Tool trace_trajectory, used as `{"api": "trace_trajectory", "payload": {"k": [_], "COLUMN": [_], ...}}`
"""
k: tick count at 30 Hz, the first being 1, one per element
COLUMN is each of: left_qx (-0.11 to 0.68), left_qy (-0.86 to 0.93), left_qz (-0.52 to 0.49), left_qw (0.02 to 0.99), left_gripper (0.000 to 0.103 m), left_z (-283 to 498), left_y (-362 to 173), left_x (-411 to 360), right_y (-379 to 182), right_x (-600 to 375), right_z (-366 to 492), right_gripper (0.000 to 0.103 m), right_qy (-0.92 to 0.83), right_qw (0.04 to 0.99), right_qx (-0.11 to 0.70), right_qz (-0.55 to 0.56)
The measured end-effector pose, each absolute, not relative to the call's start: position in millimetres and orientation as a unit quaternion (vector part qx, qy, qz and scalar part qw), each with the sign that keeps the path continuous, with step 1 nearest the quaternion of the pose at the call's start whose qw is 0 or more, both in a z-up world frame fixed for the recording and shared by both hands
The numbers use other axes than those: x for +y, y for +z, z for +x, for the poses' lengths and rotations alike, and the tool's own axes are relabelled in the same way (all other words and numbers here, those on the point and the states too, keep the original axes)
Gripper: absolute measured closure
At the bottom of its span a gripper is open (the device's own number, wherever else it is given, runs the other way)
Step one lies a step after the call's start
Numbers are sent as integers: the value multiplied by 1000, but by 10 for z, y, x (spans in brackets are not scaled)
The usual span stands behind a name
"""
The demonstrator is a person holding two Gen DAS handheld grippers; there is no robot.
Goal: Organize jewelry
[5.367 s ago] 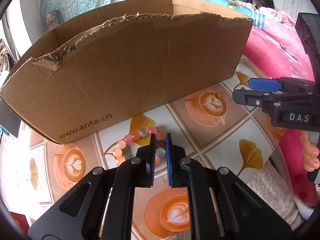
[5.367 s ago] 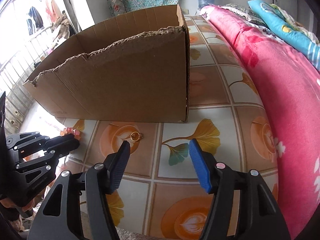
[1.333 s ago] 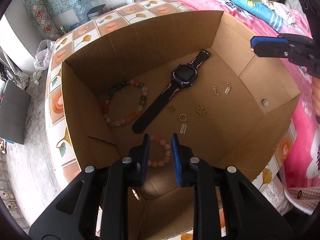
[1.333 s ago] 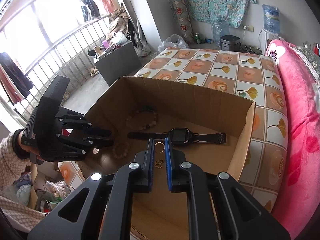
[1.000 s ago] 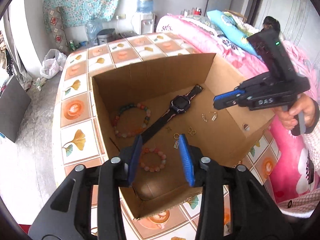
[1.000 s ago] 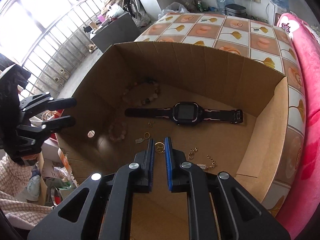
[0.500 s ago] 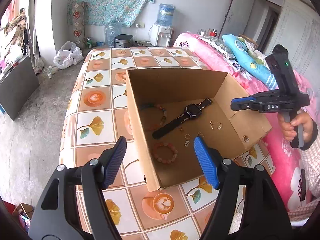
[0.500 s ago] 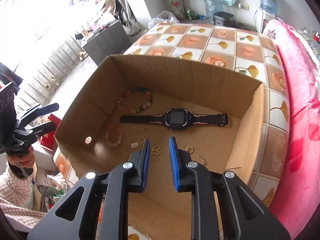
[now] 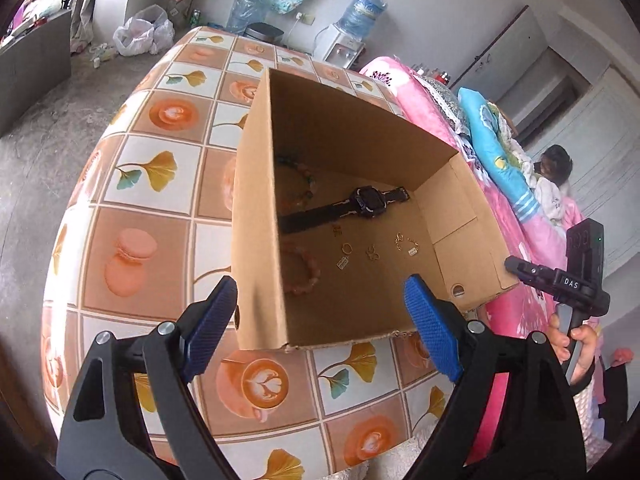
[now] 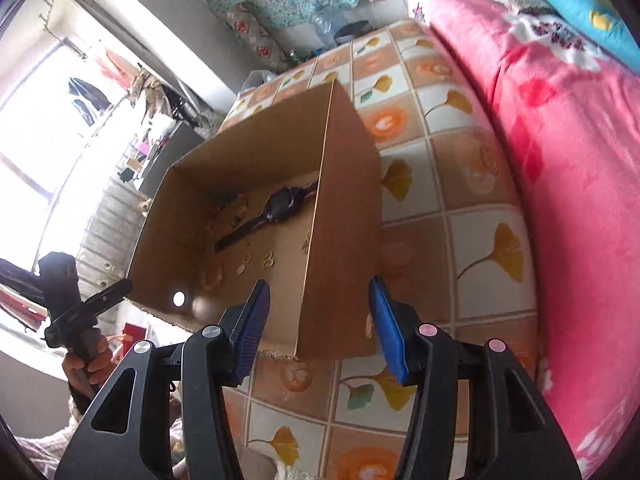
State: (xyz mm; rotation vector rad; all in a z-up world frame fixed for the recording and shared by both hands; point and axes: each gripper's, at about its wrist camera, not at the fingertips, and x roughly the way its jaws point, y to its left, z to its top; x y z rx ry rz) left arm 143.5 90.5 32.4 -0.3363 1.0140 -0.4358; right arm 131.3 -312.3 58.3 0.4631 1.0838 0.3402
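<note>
An open cardboard box point(image 9: 256, 240) stands on the table with the coffee-and-leaf cloth point(image 9: 136, 216). On its floor lie a black watch point(image 9: 360, 204), a multicolour bead bracelet point(image 9: 300, 180), a pink bead bracelet point(image 9: 306, 270) and several small gold pieces point(image 9: 348, 248). My left gripper point(image 9: 322, 320) hovers before the box's near left corner, jaws wide and still opening, nothing gripped. My right gripper point(image 10: 320, 328) hangs near the box's right wall point(image 10: 340, 240), its jaws opening and pressing on nothing. The watch point(image 10: 280, 204) shows there too. Each view shows the other gripper point(image 9: 516, 266) point(image 10: 122, 286) in a hand.
A bed with a pink blanket point(image 10: 560, 160) runs along the table's right side, and a person lies at its far end point(image 9: 554, 164). A water dispenser point(image 9: 344, 44) and a plastic bag point(image 9: 140, 36) stand on the floor beyond the table.
Both grippers have drawn back from over the box and rolled, and both have opened their jaws. The pink bracelet and the gold ring, earlier on the table, now lie in the box.
</note>
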Motion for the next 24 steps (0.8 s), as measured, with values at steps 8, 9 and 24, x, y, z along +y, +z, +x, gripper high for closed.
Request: {"api": "trace_trajectory", "payload": {"k": [8,9,24], "left_qx": [479,479,494], "left_qy": [-170,-167,-205], "left_qz": [-151,-147,-163], "left_qw": [848,849,829], "left_gripper": [19,19,19], "left_z": [1322,1300,450], "left_y": [314,331,365], "left_x": [734,724,784], "right_y": [553,571,556], "right_x": [-2956,-2947,-3125], "right_z": [1193,1162,308], "right_gripper": [51,51,51], "right_qy": [161,160,148], "right_qw": [825,827,836], "right_qx": [501,498,471], "right_qz": [208,206,241]}}
